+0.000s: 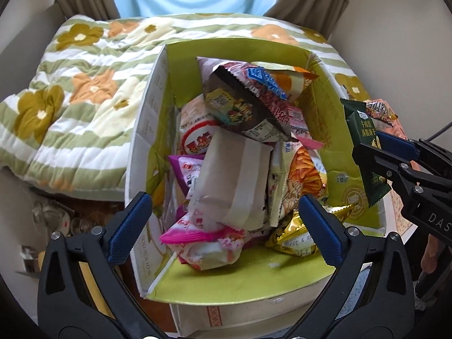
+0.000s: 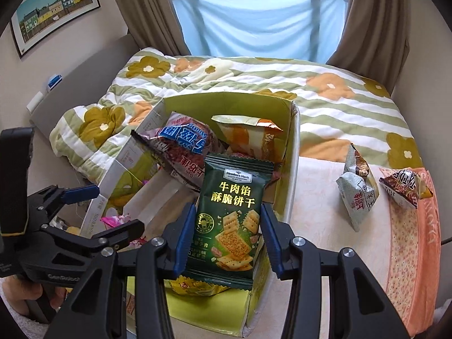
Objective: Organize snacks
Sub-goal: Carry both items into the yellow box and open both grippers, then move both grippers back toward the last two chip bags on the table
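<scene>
Dark green foil, a biscuit packet (image 2: 227, 226), is pinched upright by the right gripper (image 2: 228, 236) over the near right corner of the green-lined cardboard box (image 1: 197, 65). The left gripper (image 1: 223, 228) is spread wide and empty above the piled snacks. Dropping the packet in appears next.

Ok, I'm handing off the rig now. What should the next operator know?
Left gripper: open, empty, over the box.
Right gripper: shut on a green cracker packet, at the box's right wall.
Done: the box already holds a pile of snacks.
Left: drop the cracker packet in, then collect two packets from the table to the right of the box.
</scene>
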The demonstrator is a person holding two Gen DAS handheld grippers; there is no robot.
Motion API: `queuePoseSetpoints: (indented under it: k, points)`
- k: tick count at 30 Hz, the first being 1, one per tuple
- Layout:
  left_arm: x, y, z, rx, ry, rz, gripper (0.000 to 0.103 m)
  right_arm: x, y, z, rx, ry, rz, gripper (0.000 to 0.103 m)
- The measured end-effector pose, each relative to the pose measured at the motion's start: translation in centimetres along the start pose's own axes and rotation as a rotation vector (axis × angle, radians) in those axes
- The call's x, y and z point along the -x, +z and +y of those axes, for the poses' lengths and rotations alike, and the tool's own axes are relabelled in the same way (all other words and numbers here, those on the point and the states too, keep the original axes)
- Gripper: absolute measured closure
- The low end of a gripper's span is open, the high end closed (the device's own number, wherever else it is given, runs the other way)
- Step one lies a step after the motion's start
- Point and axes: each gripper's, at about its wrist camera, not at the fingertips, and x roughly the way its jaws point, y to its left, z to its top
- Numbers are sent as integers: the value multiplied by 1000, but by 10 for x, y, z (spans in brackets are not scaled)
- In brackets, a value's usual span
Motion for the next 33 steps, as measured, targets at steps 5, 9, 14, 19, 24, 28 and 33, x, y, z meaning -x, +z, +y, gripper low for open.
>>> queuePoseSetpoints:
  k: [5, 9, 14, 19, 24, 28, 33]
  points:
    - [10, 0, 7, 29, 4, -27, 0, -8, -3, 5, 8, 23, 38, 61]
    - [13, 0, 13, 51, 4, -45, 0, -12, -7, 12, 25, 38, 63, 61]
    - [15, -3, 20, 81, 5, -48, 0, -14, -8, 11, 8, 57, 57, 54]
    - [17, -7, 21, 77, 39, -47, 0, -6, -13, 8, -4, 82, 30, 11]
    - [17, -11, 21, 74, 31, -38, 0, -4, -20, 6, -24, 83, 17, 11]
    - [23, -12, 20, 64, 10, -50, 0, 5, -21, 6, -38, 101, -8, 11]
    - [23, -13, 16, 49, -23, -58, 0, 18, -23, 8, -49, 90, -39, 11]
